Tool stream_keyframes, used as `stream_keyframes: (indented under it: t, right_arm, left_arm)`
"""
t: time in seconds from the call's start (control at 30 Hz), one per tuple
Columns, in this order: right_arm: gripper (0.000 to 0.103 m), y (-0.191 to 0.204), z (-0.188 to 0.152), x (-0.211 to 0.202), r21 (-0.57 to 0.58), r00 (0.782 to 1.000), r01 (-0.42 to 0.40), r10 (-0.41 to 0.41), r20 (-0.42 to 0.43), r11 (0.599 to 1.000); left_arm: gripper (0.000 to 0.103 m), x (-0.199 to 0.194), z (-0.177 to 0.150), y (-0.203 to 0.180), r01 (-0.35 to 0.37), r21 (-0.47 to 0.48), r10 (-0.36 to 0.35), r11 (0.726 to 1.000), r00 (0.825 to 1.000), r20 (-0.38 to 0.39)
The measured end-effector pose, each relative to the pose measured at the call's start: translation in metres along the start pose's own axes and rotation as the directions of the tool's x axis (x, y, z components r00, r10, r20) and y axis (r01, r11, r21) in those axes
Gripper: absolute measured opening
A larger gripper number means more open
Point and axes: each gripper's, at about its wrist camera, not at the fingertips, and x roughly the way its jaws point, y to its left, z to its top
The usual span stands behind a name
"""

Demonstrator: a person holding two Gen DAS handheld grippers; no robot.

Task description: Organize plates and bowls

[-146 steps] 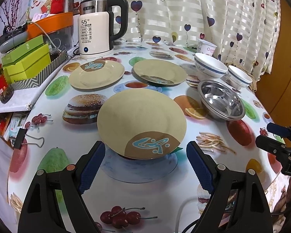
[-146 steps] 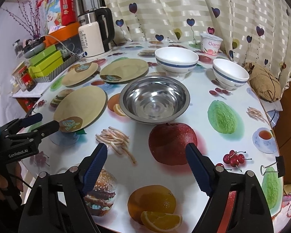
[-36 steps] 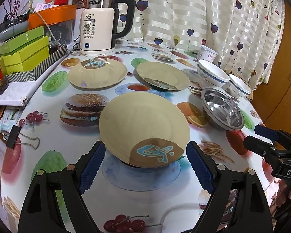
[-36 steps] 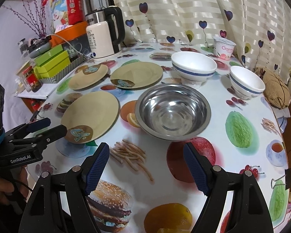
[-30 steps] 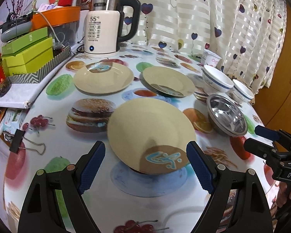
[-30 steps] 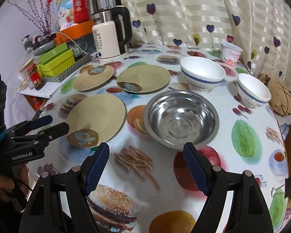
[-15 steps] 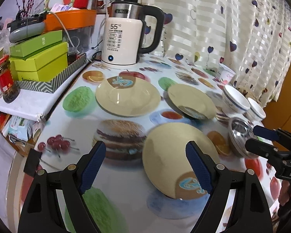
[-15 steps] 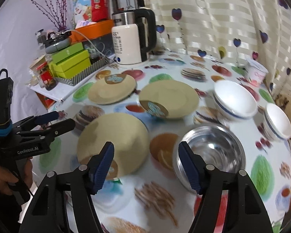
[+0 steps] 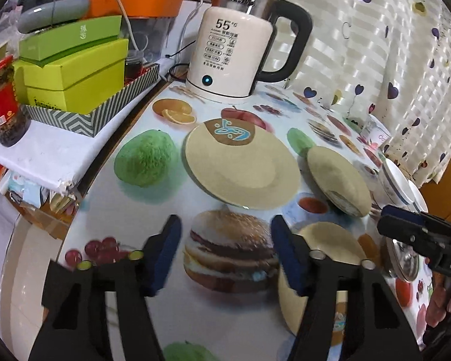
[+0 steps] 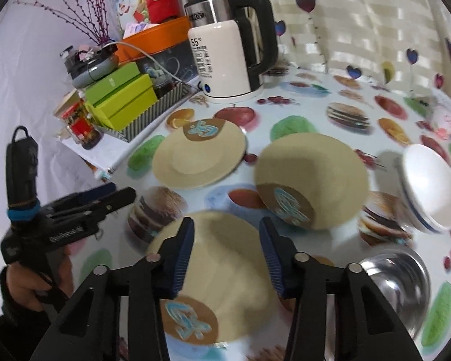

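Three tan plates with a blue-and-brown emblem lie on the fruit-print table. In the right wrist view my right gripper hovers over the near plate; its jaws are closing with nothing pressed between the pads. Past it lie the middle plate and the far plate. A white bowl and a steel bowl sit to the right. My left gripper is over a printed burger, left of the near plate; its jaws are also closing and hold nothing.
A white electric kettle stands at the back. Green boxes in a striped tray and a red jar sit on a side shelf beyond the table's left edge. A small yogurt cup is at the far right by the curtain.
Both grippers have swung left and forward, towards the kettle. Both pairs of jaws have narrowed. The near plate has slid from between the left fingers to their right, and now lies under the right gripper.
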Motion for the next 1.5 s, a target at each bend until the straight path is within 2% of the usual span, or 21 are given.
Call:
stream_keyframes:
  t: [0.13, 0.33, 0.5, 0.8, 0.97, 1.13, 1.27, 1.5]
  right_arm:
    - [0.029, -0.003, 0.019, 0.023, 0.041, 0.999, -0.044, 0.046, -0.029, 0.998]
    - [0.029, -0.017, 0.042, 0.064, 0.128, 0.992, -0.091, 0.101, -0.076, 0.988]
    - [0.029, -0.028, 0.056, 0.090, 0.171, 0.988, -0.088, 0.108, -0.110, 0.981]
    - [0.029, -0.039, 0.071, 0.119, 0.202, 0.983, -0.085, 0.115, -0.140, 0.976]
    - [0.029, -0.041, 0.073, 0.129, 0.210, 0.982, -0.076, 0.109, -0.152, 0.975]
    - [0.029, -0.041, 0.077, 0.133, 0.205, 0.983, -0.070, 0.103, -0.152, 0.976]
    - [0.029, -0.040, 0.080, 0.136, 0.195, 0.984, -0.067, 0.097, -0.152, 0.979]
    - [0.018, -0.042, 0.082, 0.142, 0.200, 0.982, -0.074, 0.106, -0.157, 0.977]
  left_arm:
    - [0.057, 0.012, 0.012, 0.007, 0.003, -0.013, -0.003, 1.000, 1.000, -0.008]
    - [0.057, 0.035, 0.031, 0.026, 0.021, -0.066, -0.024, 0.998, 0.999, -0.035]
    - [0.057, 0.056, 0.038, 0.042, 0.040, -0.120, -0.049, 0.992, 0.996, -0.071]
    - [0.055, 0.068, 0.050, 0.048, 0.072, -0.144, -0.083, 0.987, 0.994, -0.072]
    - [0.043, 0.074, 0.054, 0.048, 0.087, -0.149, -0.100, 0.985, 0.992, -0.082]
    - [0.038, 0.076, 0.057, 0.047, 0.085, -0.142, -0.098, 0.986, 0.991, -0.087]
    - [0.024, 0.081, 0.058, 0.048, 0.078, -0.137, -0.091, 0.987, 0.992, -0.092]
    - [0.020, 0.081, 0.059, 0.046, 0.085, -0.129, -0.097, 0.988, 0.992, -0.086]
